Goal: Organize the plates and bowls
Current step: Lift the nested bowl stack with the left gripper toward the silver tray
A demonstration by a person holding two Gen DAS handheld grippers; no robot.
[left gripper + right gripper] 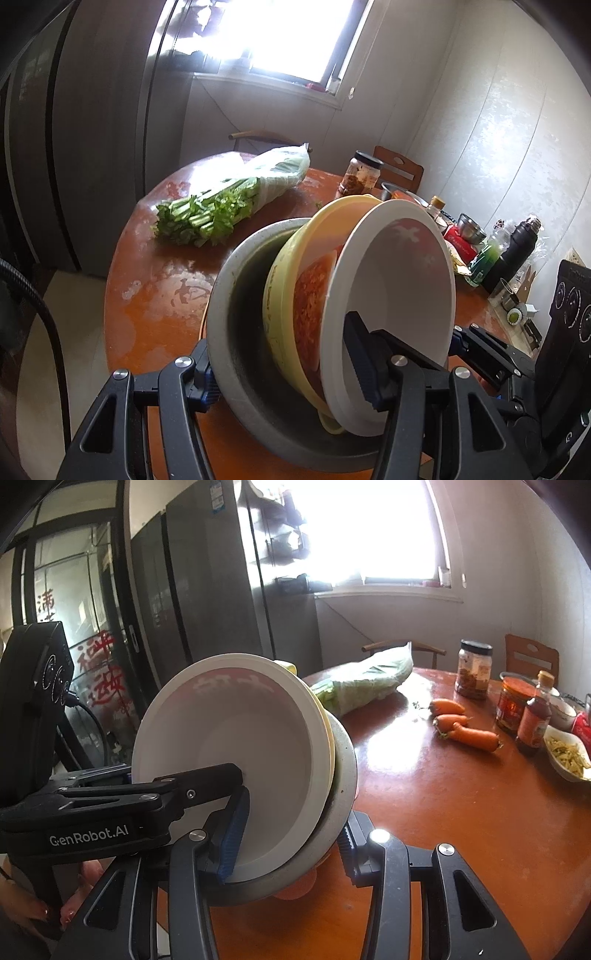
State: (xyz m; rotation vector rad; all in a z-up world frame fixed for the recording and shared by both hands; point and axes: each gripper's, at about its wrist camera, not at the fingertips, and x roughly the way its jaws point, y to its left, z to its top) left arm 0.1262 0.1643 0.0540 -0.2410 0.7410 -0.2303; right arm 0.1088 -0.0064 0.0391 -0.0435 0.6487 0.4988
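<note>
Right tool (284, 845) clamps bowl stack (236, 753); only its view shows carrots (465, 727).

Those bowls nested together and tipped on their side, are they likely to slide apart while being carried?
Probably some risk. The white bowl sits loosely in the yellow bowl, all tilted steeply, so smooth surfaces could slip. Red sauce residue between them may add slickness. The grey outer bowl looks stiff, and both tools clamp the stack's rims, left tool and right tool, which likely steadies it.

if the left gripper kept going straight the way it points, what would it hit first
Nothing beyond its load at once: the left gripper is clamped on the bowl stack. Ahead lies the table, probably near the celery; depth is unclear.
</note>
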